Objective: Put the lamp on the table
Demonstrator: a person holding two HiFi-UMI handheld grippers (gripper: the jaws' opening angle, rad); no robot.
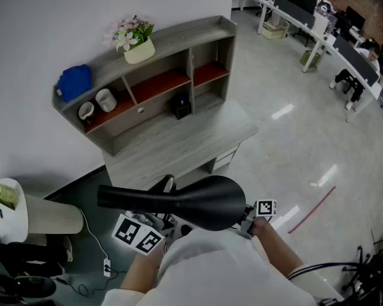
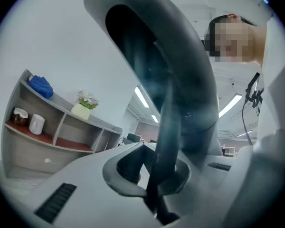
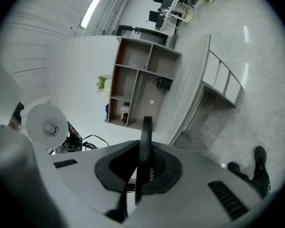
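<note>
A black lamp [image 1: 190, 201] with a wide cone shade hangs in front of me, above the floor and short of the grey wooden table [image 1: 198, 146]. In the left gripper view my left gripper [image 2: 155, 186] is shut on a thick, dark, curved part of the lamp [image 2: 180, 84], which fills the view. The left gripper's marker cube [image 1: 138, 232] shows under the shade in the head view. In the right gripper view my right gripper [image 3: 137, 177] is shut on a thin black edge of the lamp [image 3: 145, 141]. Its marker cube [image 1: 265, 208] sits at the shade's right end. The lamp hides both pairs of jaws in the head view.
The table carries a shelf unit [image 1: 154, 75] with a flower pot [image 1: 138, 44], a blue bundle [image 1: 75, 81], two cups [image 1: 96, 104] and a small black box [image 1: 181, 106]. A white round stand [image 1: 25, 212] and floor cables [image 1: 97, 260] lie to the left. Office desks [image 1: 335, 30] are far right.
</note>
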